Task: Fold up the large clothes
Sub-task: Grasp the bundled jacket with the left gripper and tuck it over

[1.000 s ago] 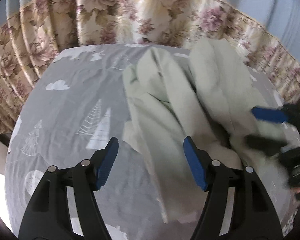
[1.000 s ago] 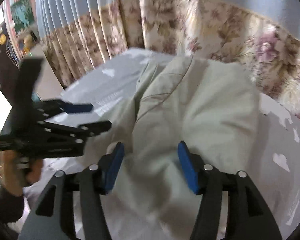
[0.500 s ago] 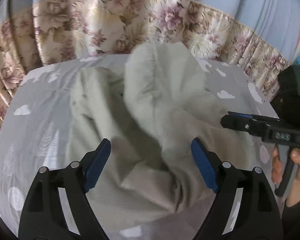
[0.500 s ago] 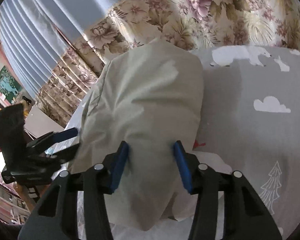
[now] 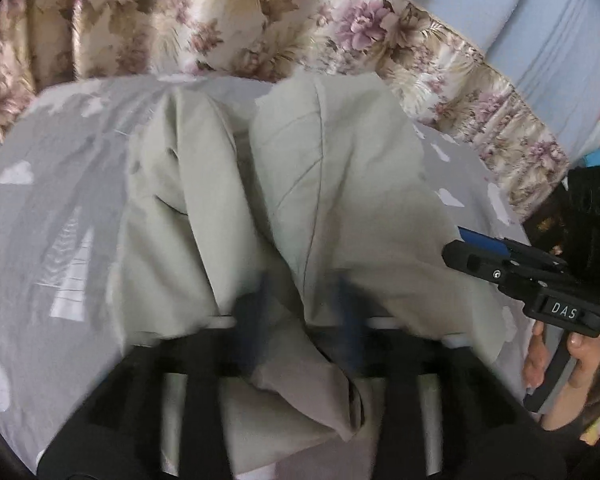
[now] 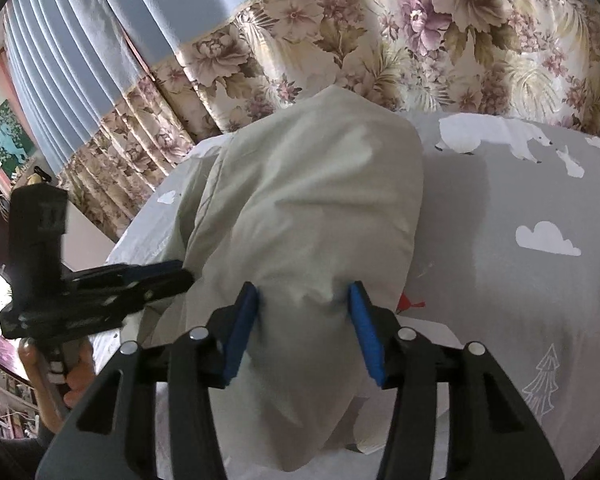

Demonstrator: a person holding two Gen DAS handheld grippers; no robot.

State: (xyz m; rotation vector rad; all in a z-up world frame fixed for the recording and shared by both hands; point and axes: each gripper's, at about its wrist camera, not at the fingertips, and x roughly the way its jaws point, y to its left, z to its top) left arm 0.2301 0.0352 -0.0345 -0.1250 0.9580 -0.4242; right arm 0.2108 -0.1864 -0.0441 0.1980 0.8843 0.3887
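Note:
A large pale green garment (image 5: pixel 300 184) lies crumpled on a grey printed bedsheet (image 5: pixel 52 208). My left gripper (image 5: pixel 304 320) is blurred; its blue pads press on a bunch of the garment's near edge. In the right wrist view the garment (image 6: pixel 312 208) rises in a hump, and my right gripper (image 6: pixel 304 332) has its blue pads against a bunch of the cloth on both sides. The right gripper also shows in the left wrist view (image 5: pixel 472 248), at the garment's right edge. The left gripper shows in the right wrist view (image 6: pixel 156 276), at the garment's left edge.
The sheet (image 6: pixel 532 208) carries white clouds, trees and bears. A floral curtain (image 5: pixel 260 28) hangs close behind the bed, with blue curtain (image 6: pixel 100 20) above it. Shelves with clutter (image 6: pixel 4 160) stand off to the left.
My left gripper has gone from wide open above the garment to closed on its near edge. My right gripper has narrowed further on its bunch, and the cloth has lifted.

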